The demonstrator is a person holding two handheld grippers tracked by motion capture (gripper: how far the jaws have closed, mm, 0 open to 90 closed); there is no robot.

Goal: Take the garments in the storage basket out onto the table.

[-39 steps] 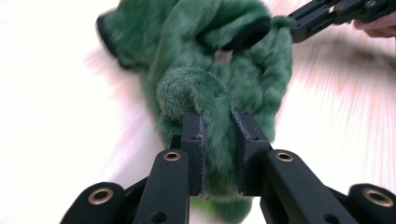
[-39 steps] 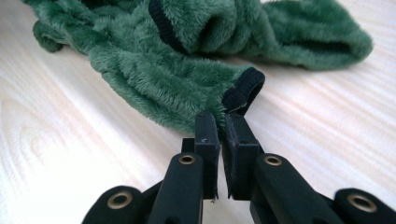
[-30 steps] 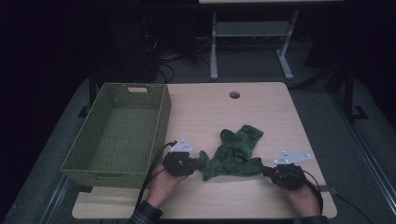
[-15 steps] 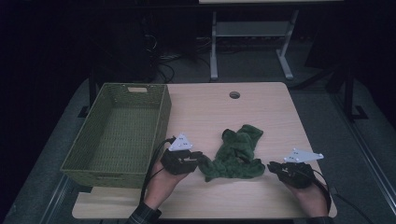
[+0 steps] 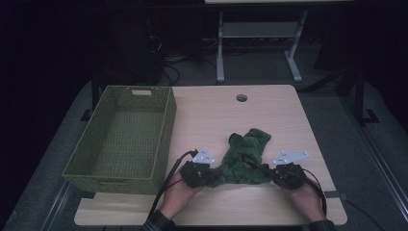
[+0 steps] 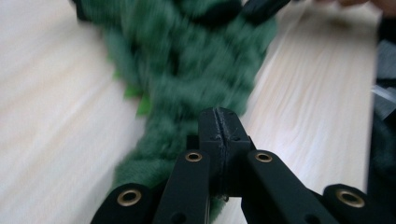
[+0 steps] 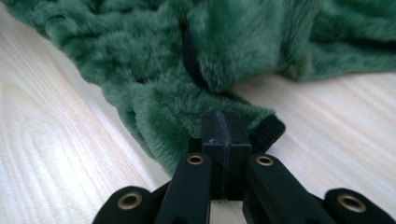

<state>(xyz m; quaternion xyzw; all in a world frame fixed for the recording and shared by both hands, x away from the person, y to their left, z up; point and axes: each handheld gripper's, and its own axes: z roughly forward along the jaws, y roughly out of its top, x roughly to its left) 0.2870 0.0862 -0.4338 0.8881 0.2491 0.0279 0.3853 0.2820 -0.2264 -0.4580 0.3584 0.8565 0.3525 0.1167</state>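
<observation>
Green fleece cloth (image 5: 243,161) pinched at both near corners, near-centre of the surface (image 5: 211,115).
Left gripper (image 5: 210,177) and right gripper (image 5: 270,174) fingers have just been closing, now clamped on cloth edges; pinched hems hidden. Wicker basket (image 5: 166,125) at left holds nothing.

My light wooden table (image 5: 269,120), with a round cable hole (image 5: 241,98) near its far edge, carries a woven green basket (image 5: 162,144) along its left side and a crumpled green fleece cloth (image 5: 243,161) lying toward the near edge, just right of the basket.
</observation>
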